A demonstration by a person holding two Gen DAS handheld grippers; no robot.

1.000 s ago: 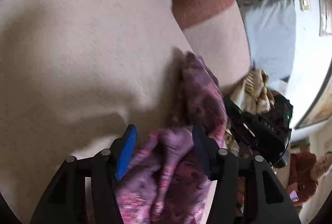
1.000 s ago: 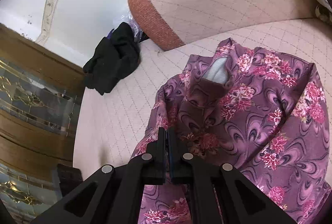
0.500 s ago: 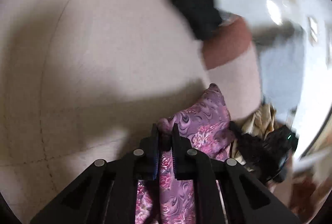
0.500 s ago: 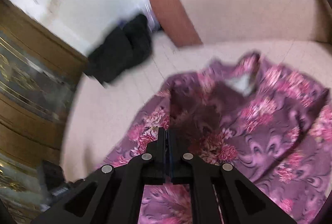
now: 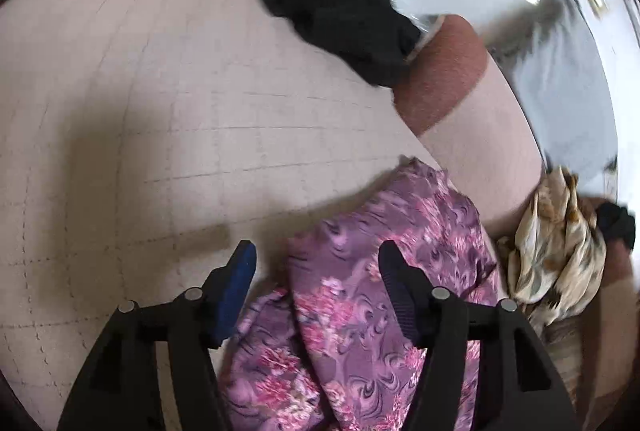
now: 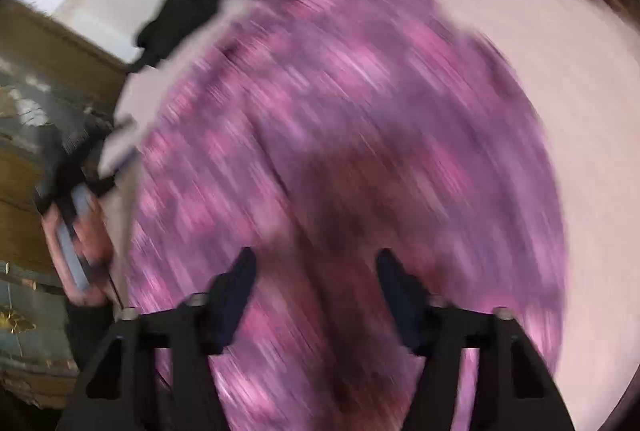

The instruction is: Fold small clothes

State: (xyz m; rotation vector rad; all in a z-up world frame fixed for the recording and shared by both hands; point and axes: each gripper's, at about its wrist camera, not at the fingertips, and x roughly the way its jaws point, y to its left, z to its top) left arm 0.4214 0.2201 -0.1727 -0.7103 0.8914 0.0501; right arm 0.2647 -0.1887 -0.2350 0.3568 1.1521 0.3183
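Left wrist view: left gripper [image 5: 318, 263] tipped downward over the beige quilted cover [image 5: 168, 119], fingers spread wide, nothing clamped between them. Blue-padded finger [image 5: 236, 283] over bare cover, the other finger over the purple floral garment [image 5: 360, 295]. Garment lying crumpled on the cover, running from under the gripper body up toward the cushion with a rust-red band [image 5: 440, 71], a fold ridge down its middle, its far tip just beside the cushion's foot. Black clothing [image 5: 328, 3] heaped at the far edge of the cover, touching the red band. Tan patterned cloth [image 5: 556, 243] bunched to the right of the garment, close beside it but whether touching cannot be told. Pale wall behind, smeared by blur.

Right wrist view: heavily motion-blurred. Right gripper [image 6: 316, 271] angled down over the same garment [image 6: 352, 119], fingers wide apart, no cloth caught between the tips. Purple floral fabric filling most of the frame, spread across the beige cover [image 6: 580, 111], floral print reduced to streaks. Black clothing [image 6: 180, 15] at the upper left past the garment's far edge. At the left edge, a hand [image 6: 76, 243] wrapped around a dark handle, detail lost to blur. Dark wooden furniture [image 6: 36, 79] beyond it.
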